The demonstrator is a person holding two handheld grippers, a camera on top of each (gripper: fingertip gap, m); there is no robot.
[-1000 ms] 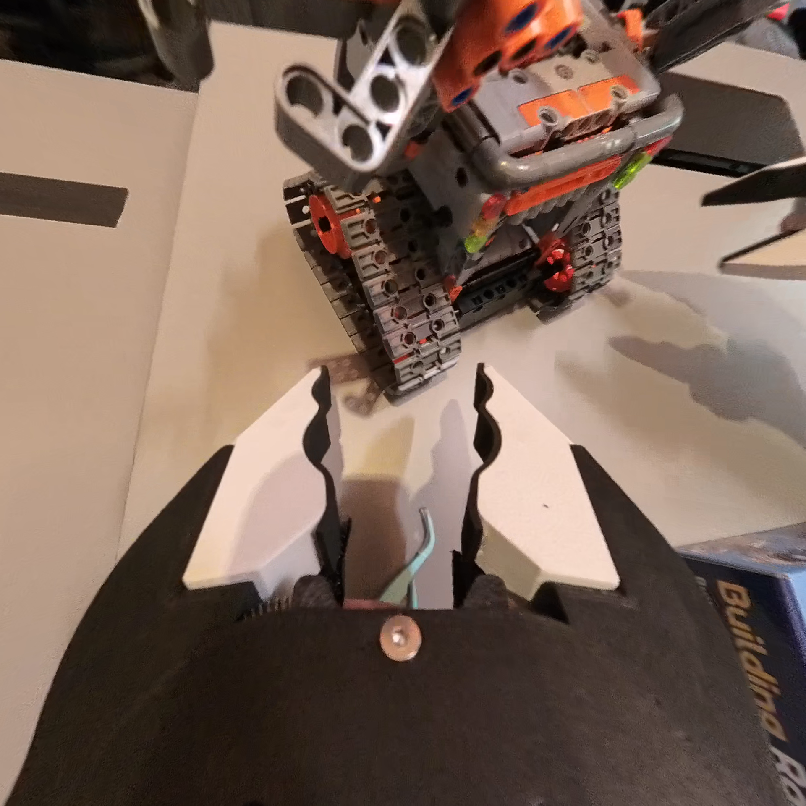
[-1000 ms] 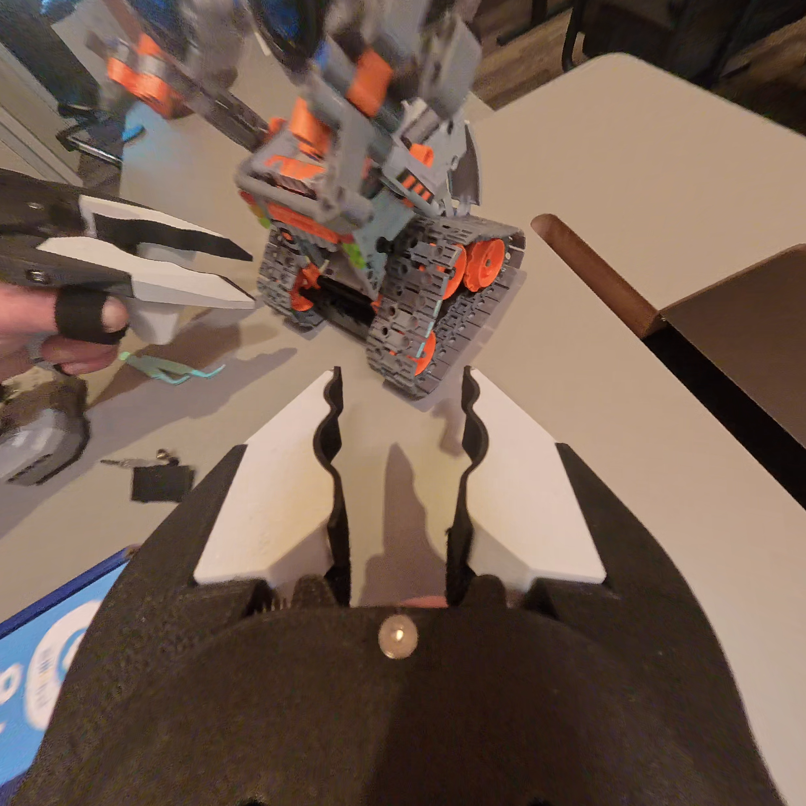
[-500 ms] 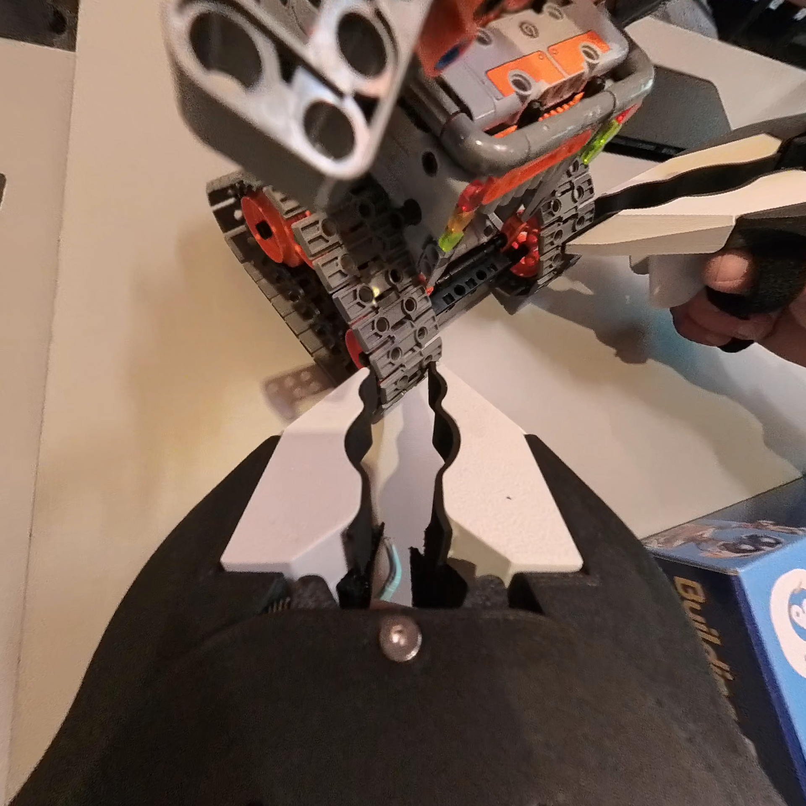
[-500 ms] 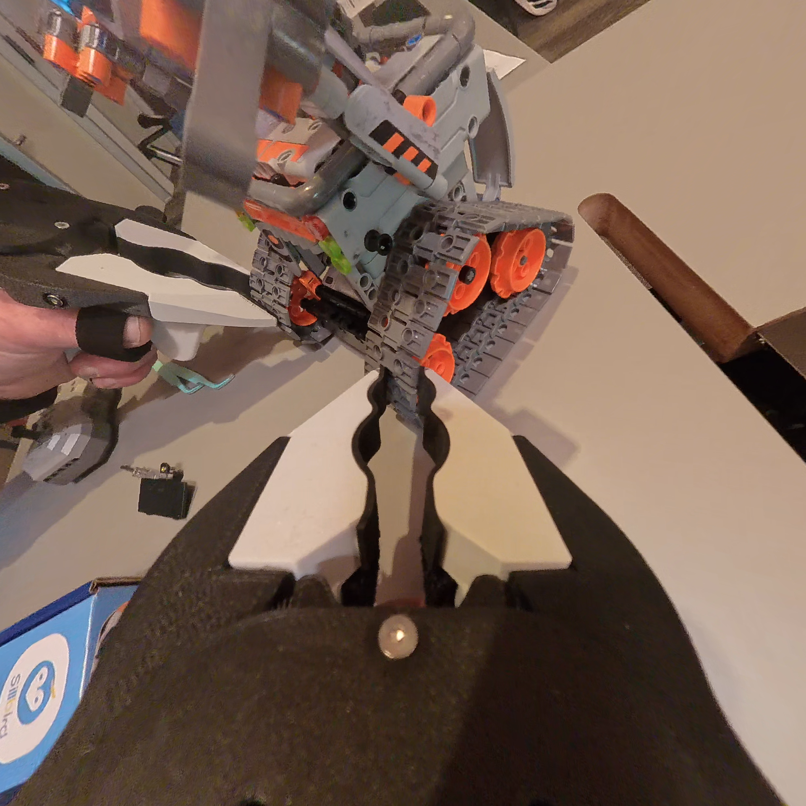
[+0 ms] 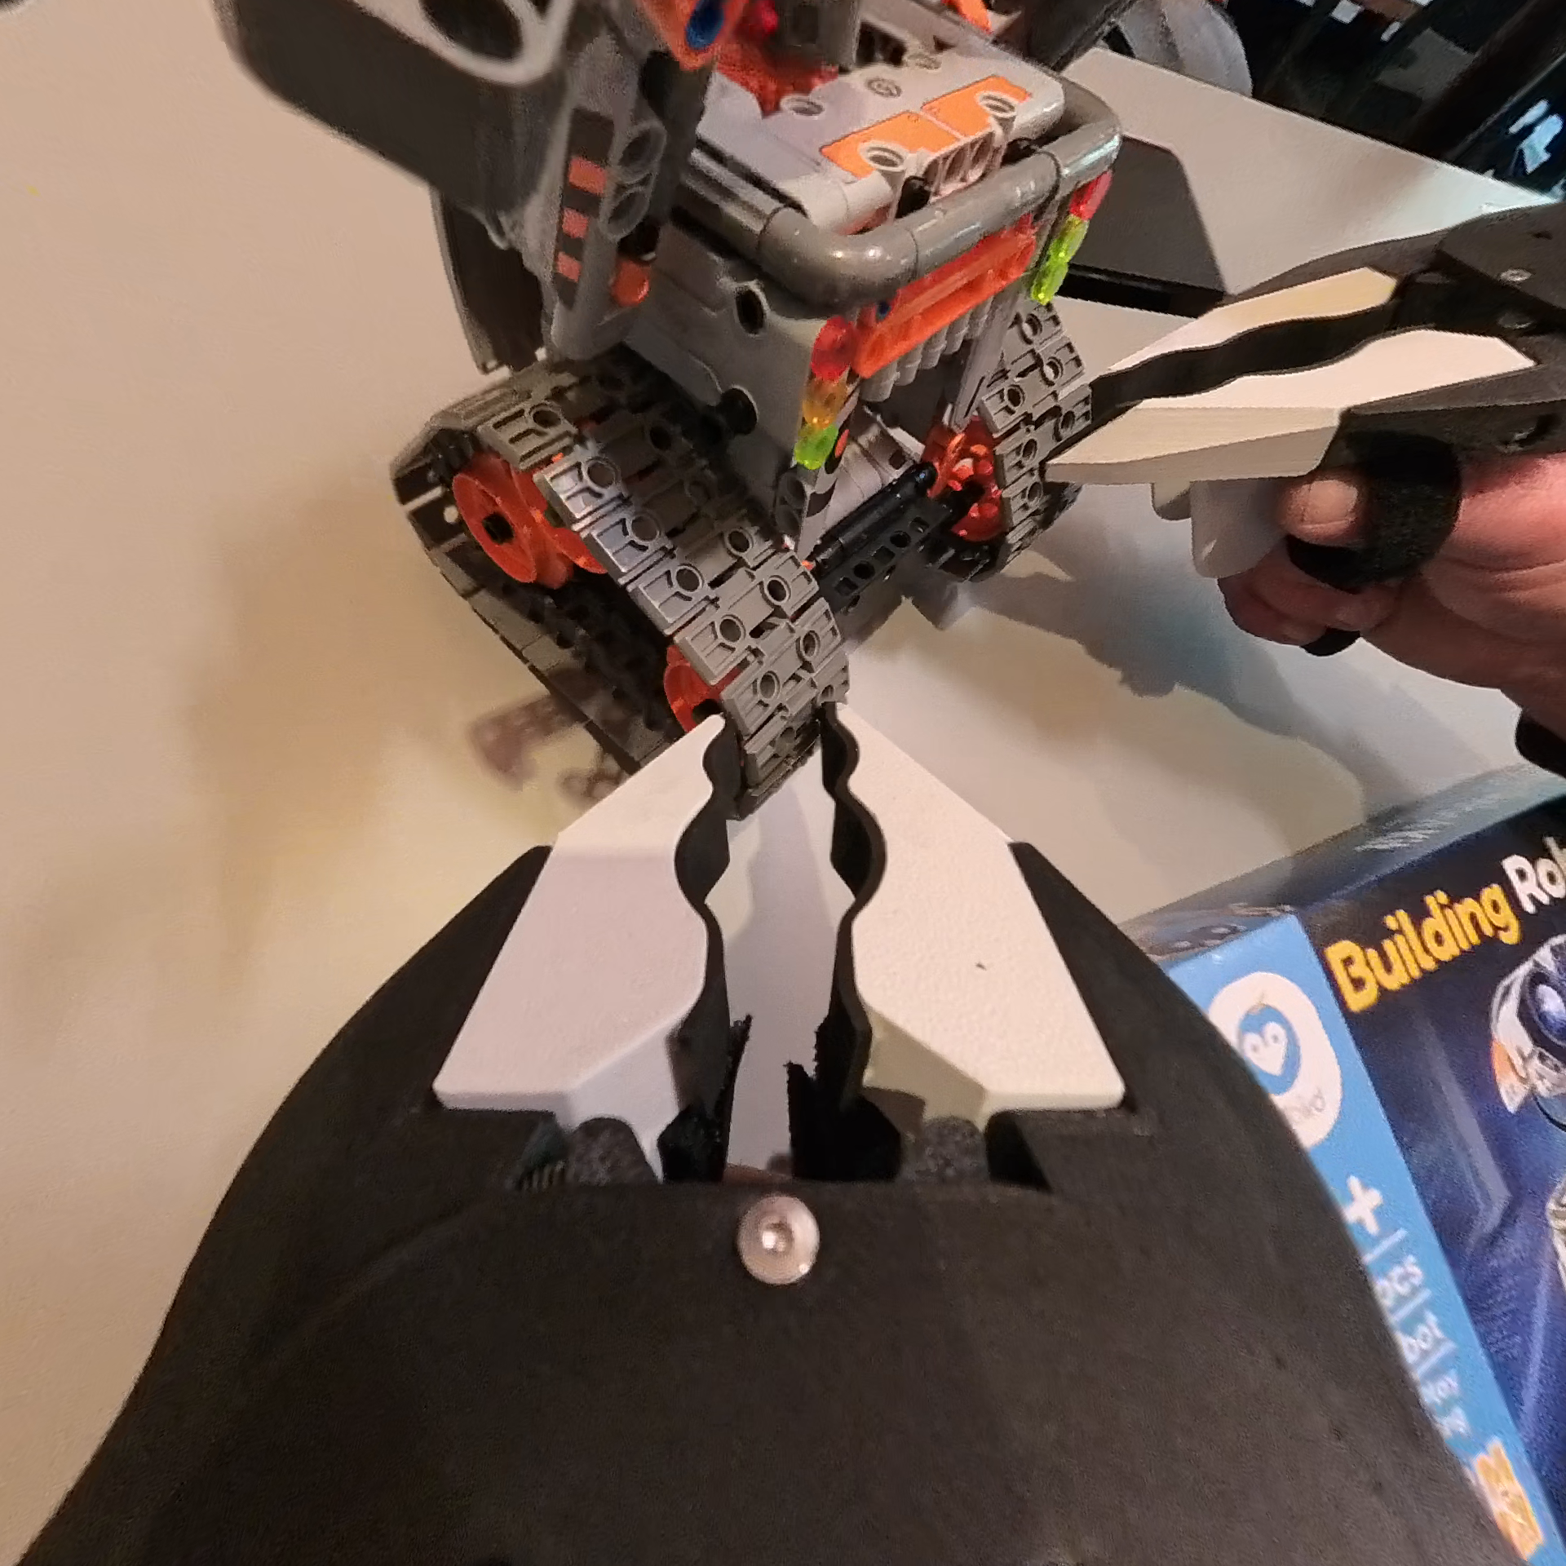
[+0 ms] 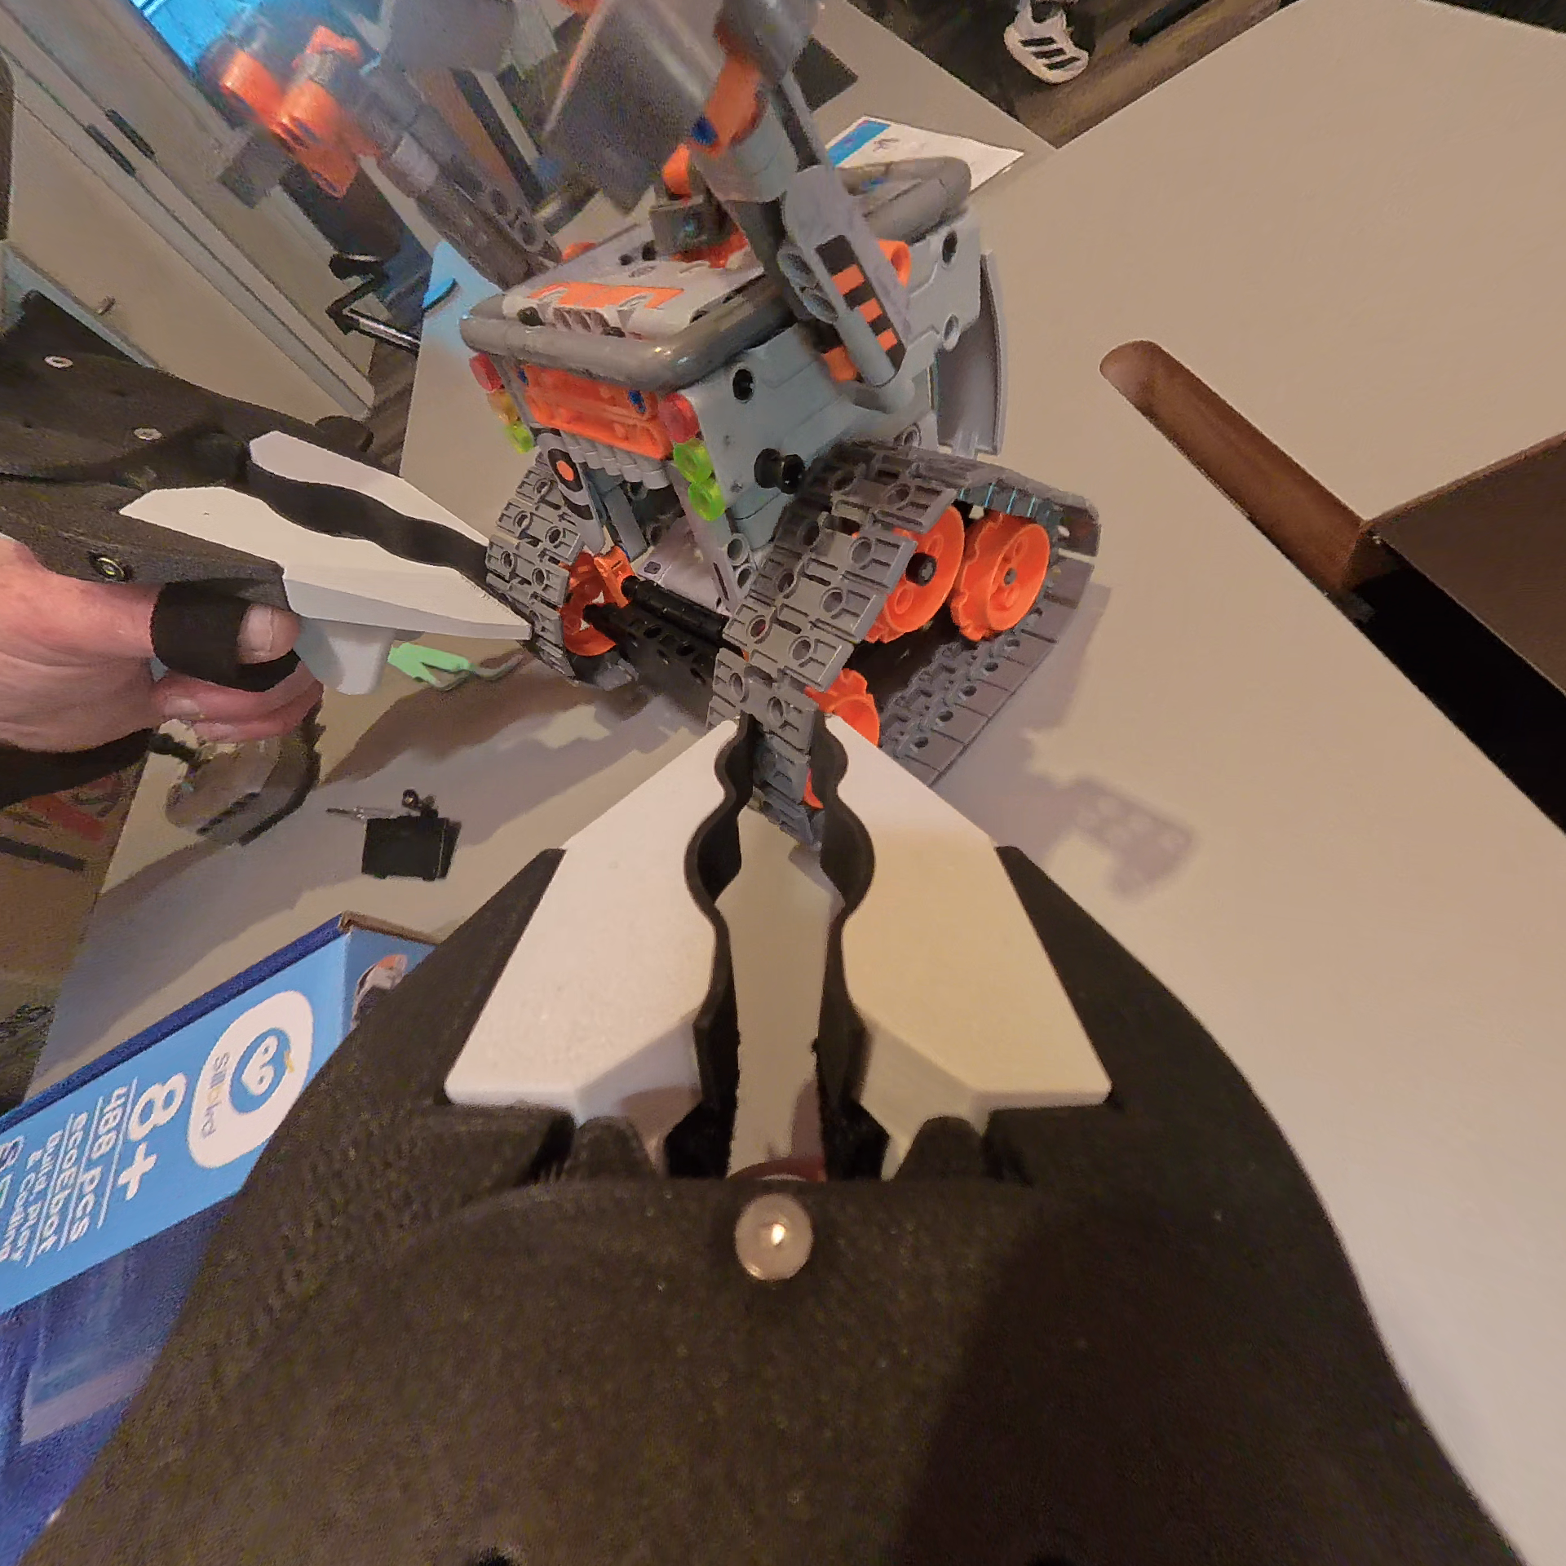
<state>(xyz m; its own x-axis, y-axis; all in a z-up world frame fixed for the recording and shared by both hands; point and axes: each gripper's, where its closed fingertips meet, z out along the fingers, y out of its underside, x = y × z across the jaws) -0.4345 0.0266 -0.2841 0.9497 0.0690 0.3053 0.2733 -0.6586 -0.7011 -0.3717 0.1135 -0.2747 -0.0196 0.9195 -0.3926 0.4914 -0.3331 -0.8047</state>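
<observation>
Grey track (image 5: 746, 644) of the toy robot (image 5: 813, 356) is pinched by the left gripper (image 5: 773, 746); its other track (image 6: 775, 678) is clamped by the right gripper (image 6: 780, 754).

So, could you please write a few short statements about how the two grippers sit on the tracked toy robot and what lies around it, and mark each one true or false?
1. The left gripper is closed on a grey track of the tracked toy robot. True.
2. The right gripper hangs open, well clear of the toy. False: it clamps the toy's other track.
3. A blue box lies on the table beside the grippers. True.
4. The toy's wheels are green. False: they are orange.
5. A small black block lies on the table. True.
</observation>
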